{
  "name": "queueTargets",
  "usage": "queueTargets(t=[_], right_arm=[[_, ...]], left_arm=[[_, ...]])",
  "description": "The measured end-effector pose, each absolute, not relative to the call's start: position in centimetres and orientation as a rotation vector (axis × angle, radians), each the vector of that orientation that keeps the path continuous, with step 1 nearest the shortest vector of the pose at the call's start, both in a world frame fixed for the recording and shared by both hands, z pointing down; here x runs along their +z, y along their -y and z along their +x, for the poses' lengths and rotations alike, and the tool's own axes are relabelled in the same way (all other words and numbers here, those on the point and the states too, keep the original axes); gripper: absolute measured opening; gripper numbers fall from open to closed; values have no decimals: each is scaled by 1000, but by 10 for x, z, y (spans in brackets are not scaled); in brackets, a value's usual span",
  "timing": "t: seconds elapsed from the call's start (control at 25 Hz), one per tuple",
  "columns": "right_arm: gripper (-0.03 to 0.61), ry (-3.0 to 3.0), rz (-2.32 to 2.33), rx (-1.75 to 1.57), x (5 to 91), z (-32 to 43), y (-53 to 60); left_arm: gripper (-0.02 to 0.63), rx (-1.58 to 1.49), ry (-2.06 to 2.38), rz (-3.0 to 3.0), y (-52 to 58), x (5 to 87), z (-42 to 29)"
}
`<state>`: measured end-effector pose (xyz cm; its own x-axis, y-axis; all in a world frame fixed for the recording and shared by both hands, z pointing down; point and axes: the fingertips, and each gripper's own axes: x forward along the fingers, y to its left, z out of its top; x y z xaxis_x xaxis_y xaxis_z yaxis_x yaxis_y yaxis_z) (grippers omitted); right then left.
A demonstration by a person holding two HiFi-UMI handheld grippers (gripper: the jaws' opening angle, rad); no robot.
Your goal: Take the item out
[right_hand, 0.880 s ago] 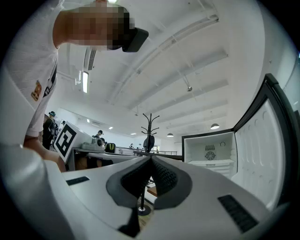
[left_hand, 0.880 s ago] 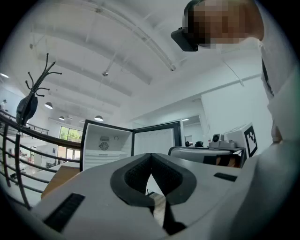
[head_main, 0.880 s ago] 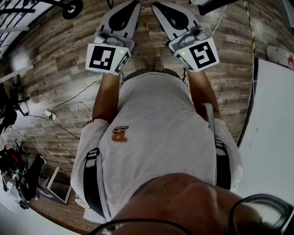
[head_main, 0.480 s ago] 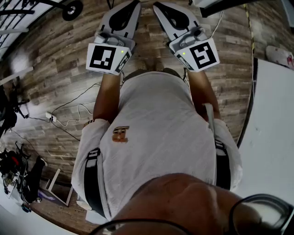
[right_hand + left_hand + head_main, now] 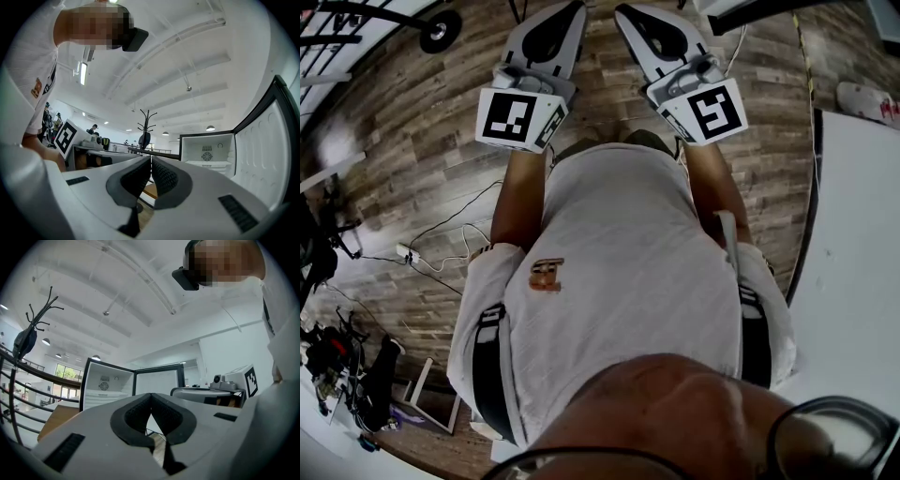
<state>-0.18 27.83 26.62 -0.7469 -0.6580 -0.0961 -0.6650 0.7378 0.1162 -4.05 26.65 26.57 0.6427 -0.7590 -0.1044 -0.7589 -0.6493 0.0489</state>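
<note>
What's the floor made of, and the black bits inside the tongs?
Floor: looks like wood planks, matte, with grain and board seams showing. It could be laminate made to look like wood.
Pads: probably black rubber, matte, with a fine ribbed texture.

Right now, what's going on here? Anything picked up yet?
Nothing is picked up yet. A person stands on a wood floor with a gripper in each hand, held out in front. The left gripper and right gripper both have their jaws together with nothing between them. A white fridge stands ahead with its door open, out of contact. No item inside it can be made out.
</note>
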Motion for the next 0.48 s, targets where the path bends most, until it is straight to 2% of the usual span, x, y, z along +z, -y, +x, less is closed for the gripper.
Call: queueTargets(t=[0.48], right_arm=[[34, -2882, -1158, 273, 267, -40, -264]], left_arm=[[18, -174, 1297, 2881, -254, 262, -83]])
